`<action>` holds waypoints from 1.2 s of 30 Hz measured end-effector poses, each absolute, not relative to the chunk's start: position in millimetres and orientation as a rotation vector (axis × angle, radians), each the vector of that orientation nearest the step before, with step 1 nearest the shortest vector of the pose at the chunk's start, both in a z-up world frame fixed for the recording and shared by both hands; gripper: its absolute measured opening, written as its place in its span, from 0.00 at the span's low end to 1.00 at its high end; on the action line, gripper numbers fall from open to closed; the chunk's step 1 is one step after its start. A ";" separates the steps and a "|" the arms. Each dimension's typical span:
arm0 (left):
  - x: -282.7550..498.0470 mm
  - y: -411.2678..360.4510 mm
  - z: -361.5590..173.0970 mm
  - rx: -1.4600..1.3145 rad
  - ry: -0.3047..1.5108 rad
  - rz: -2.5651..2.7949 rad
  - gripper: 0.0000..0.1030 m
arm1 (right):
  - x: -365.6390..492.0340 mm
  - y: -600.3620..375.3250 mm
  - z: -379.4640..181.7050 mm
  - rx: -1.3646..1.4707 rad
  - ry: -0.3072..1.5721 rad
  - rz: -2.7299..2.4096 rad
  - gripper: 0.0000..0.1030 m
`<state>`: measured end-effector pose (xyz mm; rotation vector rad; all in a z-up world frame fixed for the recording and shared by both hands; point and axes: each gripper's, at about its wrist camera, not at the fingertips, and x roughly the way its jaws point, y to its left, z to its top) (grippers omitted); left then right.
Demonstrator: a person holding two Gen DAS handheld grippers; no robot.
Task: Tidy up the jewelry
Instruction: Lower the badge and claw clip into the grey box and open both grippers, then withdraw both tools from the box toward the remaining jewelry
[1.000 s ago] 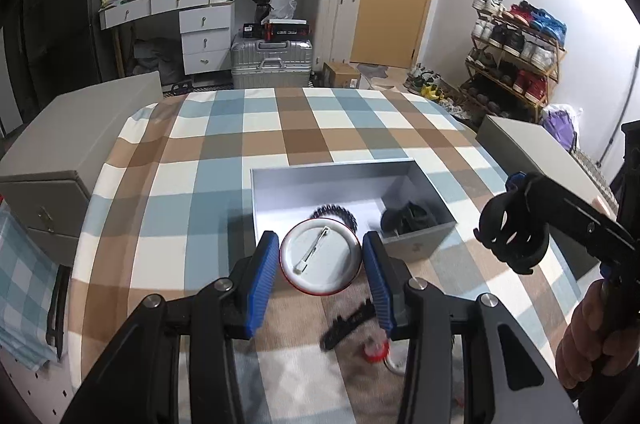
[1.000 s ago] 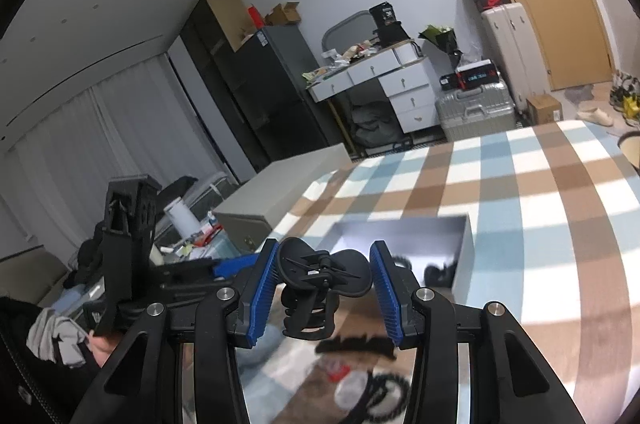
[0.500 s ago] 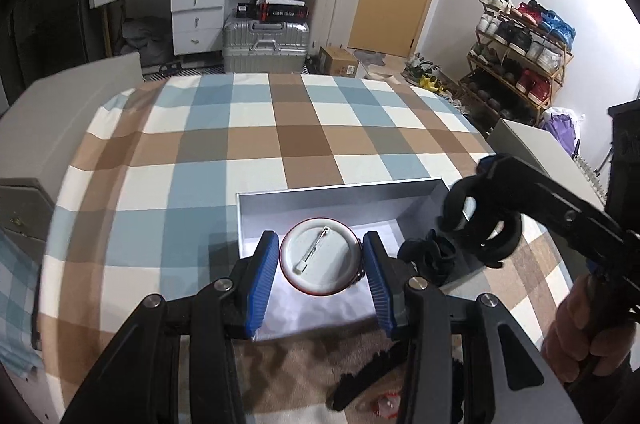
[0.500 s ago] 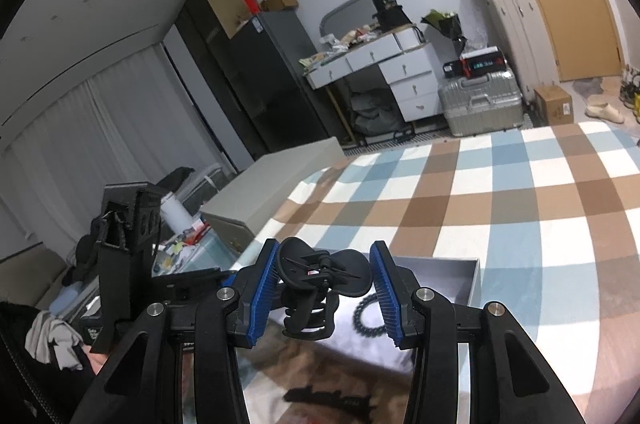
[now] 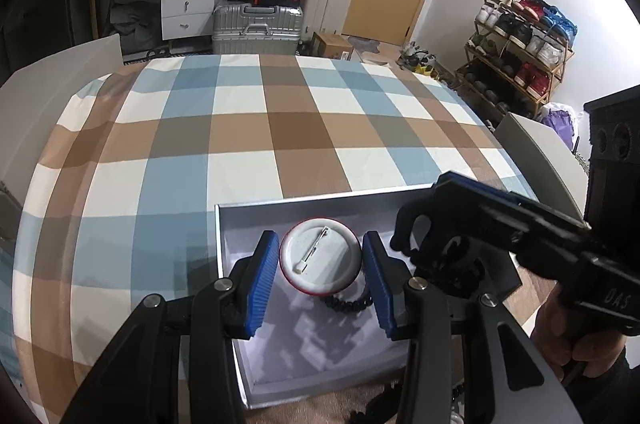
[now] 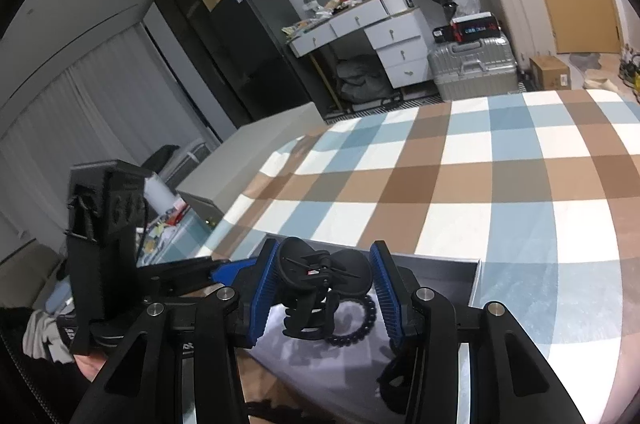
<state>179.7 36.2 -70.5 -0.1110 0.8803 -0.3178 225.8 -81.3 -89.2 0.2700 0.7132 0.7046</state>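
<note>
My left gripper [image 5: 320,276] is shut on a round white pin badge [image 5: 318,256] with a red rim, held above the open grey box [image 5: 248,356]. My right gripper [image 6: 324,288] is shut on a black claw hair clip [image 6: 320,284] and holds it over the same box [image 6: 474,280]; it also shows in the left wrist view [image 5: 448,248] just right of the badge. A black beaded bracelet [image 6: 358,324] lies on the box floor, also seen in the left wrist view [image 5: 346,302]. Another dark item [image 6: 394,384] lies in the box's near right corner.
The box sits on a plaid-covered table [image 5: 248,128]. Dark small items [image 5: 380,404] lie on the cloth in front of the box. A grey cabinet [image 6: 256,148] stands off the table's left side. Suitcases [image 5: 256,24] and a shoe rack [image 5: 520,52] stand far behind.
Both grippers have moved forward and now hang over the box, each still holding its item. The right gripper with the clip has come close beside the badge.
</note>
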 end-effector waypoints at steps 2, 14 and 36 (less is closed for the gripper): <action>180.9 36.5 -71.5 -0.124 0.884 -0.335 0.36 | 226.2 -79.1 -89.6 0.258 0.721 0.700 0.43; 179.2 40.0 -66.4 -0.127 0.860 -0.409 0.51 | 219.5 -90.4 -83.5 0.291 0.694 0.650 0.62; 137.9 38.5 -45.0 -0.038 0.779 -0.282 0.74 | 150.0 -121.9 -48.4 0.291 0.553 0.581 0.94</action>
